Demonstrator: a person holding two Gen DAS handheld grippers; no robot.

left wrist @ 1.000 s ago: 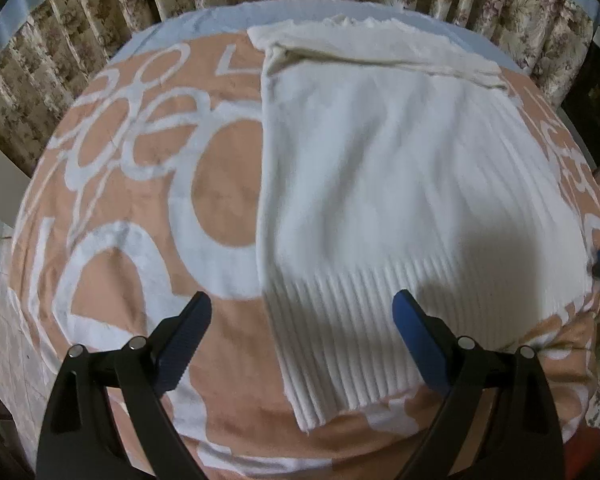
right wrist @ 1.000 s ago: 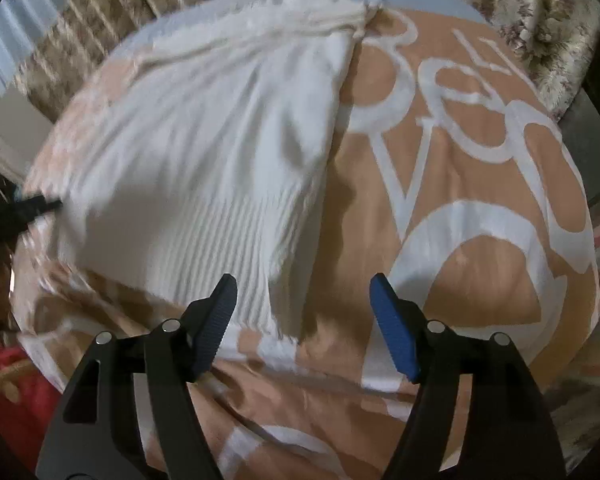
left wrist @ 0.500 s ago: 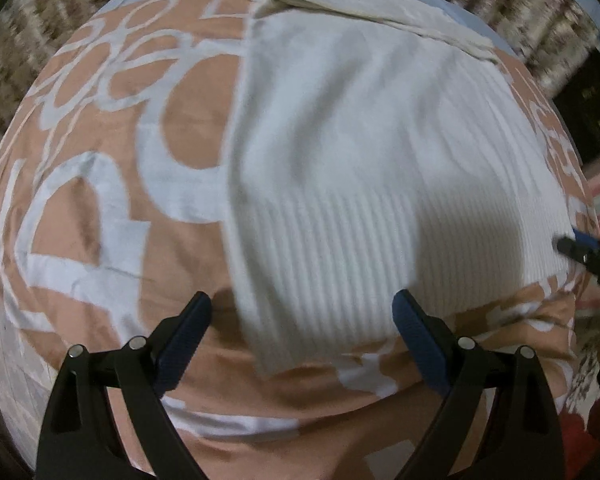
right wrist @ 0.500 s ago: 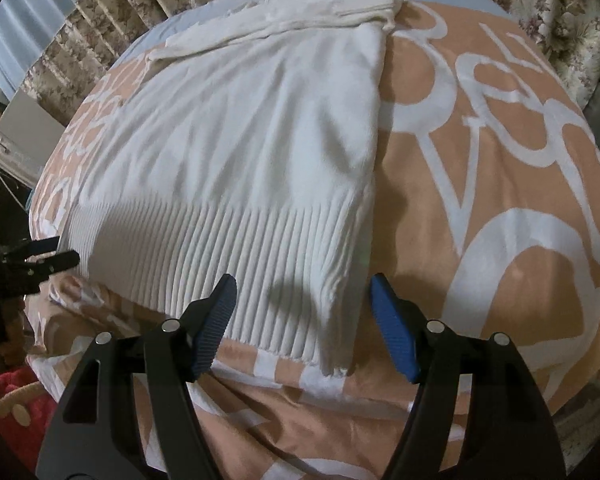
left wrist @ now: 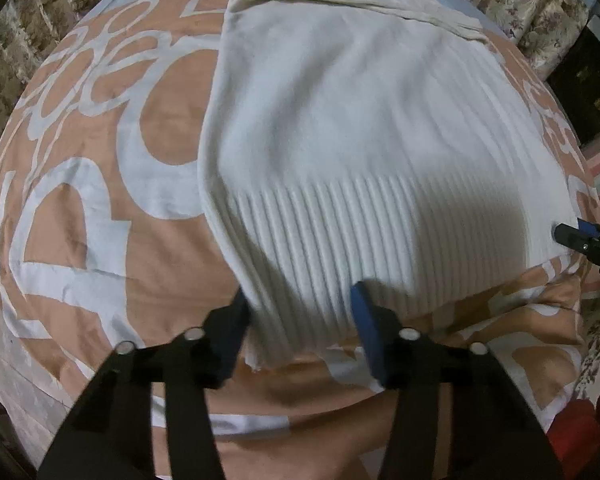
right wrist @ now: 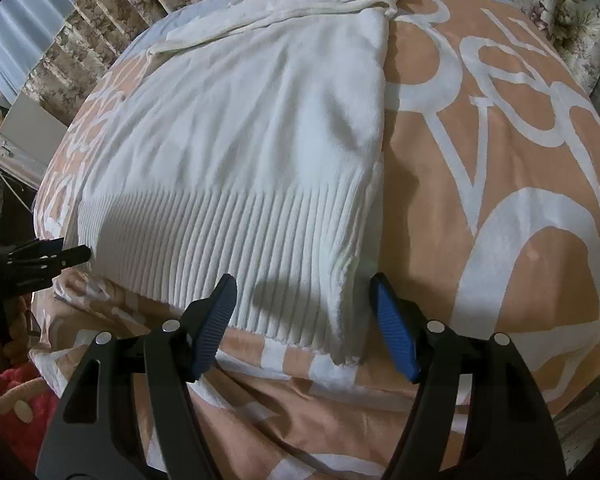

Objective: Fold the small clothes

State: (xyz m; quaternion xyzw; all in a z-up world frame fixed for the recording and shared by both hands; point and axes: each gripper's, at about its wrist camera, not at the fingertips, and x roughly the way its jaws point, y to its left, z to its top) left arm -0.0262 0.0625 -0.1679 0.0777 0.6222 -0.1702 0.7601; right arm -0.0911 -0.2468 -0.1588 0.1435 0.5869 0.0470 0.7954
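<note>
Ideally, both open grippers, left gripper and right gripper, needed equal, deep bites on the sweater's ribbed hem.

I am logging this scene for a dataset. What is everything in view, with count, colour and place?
White ribbed knit sweater: one, white, flat on the bed, ribbed hem nearest both cameras.
Peach bedspread with white lettering: one, peach and white, under the sweater.
Floral curtains: beige floral, behind the bed.
Red plush item: one, red, low left in the right wrist view.
Left gripper: black, blue pads, fingers closing on the hem's left corner.
Right gripper: black, blue pads, fingers open around the hem's right corner.
</note>
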